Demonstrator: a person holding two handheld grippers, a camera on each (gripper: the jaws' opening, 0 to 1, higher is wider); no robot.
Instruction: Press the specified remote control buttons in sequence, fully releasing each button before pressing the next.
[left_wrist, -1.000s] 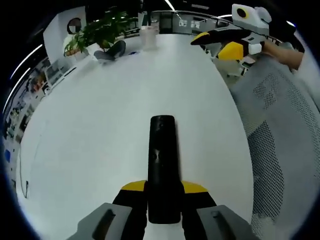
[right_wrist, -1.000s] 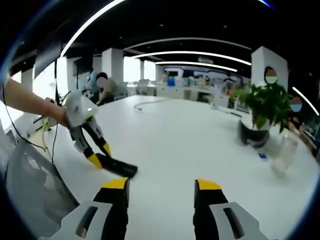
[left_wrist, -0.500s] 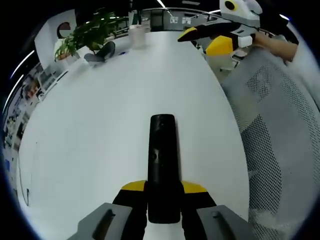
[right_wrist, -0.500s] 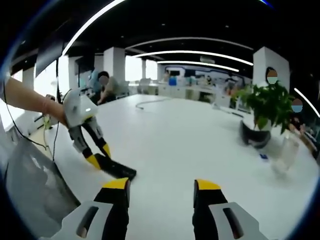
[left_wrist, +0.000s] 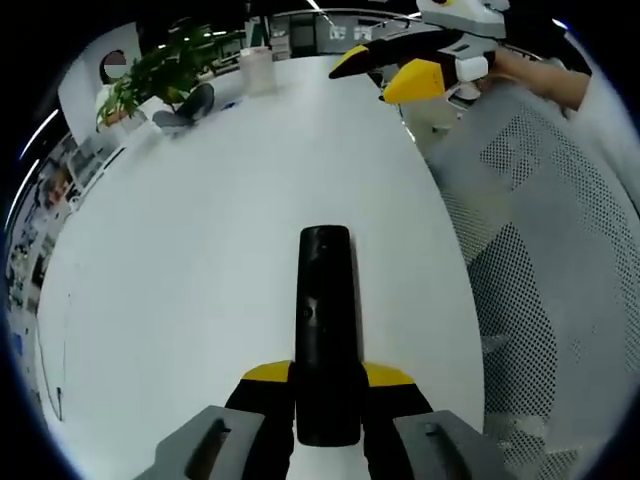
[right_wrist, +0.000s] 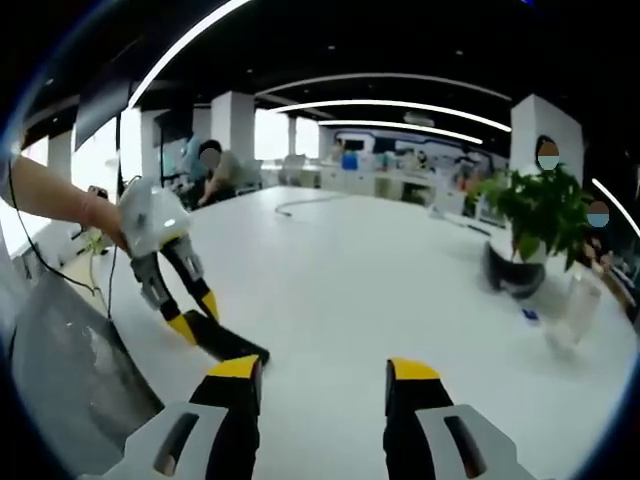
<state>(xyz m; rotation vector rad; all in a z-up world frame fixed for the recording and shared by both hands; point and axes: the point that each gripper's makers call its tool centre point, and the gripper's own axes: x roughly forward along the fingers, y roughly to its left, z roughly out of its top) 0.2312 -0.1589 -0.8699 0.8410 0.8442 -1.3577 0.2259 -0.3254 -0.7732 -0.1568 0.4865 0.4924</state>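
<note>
- Left gripper (left_wrist: 327, 385) pinching black remote control (left_wrist: 325, 320) by its near end, remote pointing out over white table (left_wrist: 200, 250).
- Right gripper (right_wrist: 322, 372) spread wide, holding nothing, hovering above table.
- Potted plant (right_wrist: 530, 225) and mesh chair (left_wrist: 560, 280) nearby.

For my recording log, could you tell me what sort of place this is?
Most likely an open-plan office: a long white table, a potted plant, a mesh chair, and desks with seated people behind.
</note>
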